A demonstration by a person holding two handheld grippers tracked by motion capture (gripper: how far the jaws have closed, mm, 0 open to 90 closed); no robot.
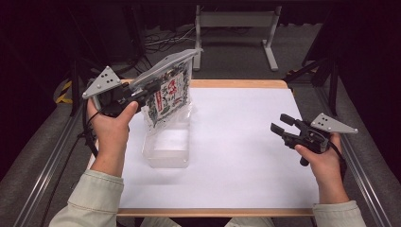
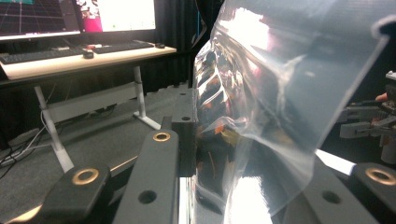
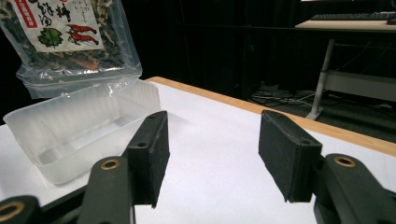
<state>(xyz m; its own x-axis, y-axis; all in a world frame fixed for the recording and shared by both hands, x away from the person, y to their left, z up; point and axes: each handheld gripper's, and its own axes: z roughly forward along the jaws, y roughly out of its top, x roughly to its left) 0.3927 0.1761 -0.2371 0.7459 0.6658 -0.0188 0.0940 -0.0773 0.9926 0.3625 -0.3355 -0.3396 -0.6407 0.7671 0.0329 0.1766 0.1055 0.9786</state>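
Left gripper view: glare blurs the packet (image 2: 261, 107) pinched by the left claw (image 1: 142, 93); right claw (image 3: 212, 158) gapes wide.

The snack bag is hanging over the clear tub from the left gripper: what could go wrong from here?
1. The left gripper pinches the snack bag near one upper side, so it hangs tilted; its slick film could slip.
2. The bag's bottom sits at the clear tub far rim; it may catch there and tip or push the light tub.
3. The right gripper, open and apart, cannot steady the tub.

Left tool (image 1: 146, 90) raised and clamped, right tool (image 1: 283, 124) low, jaws spread.
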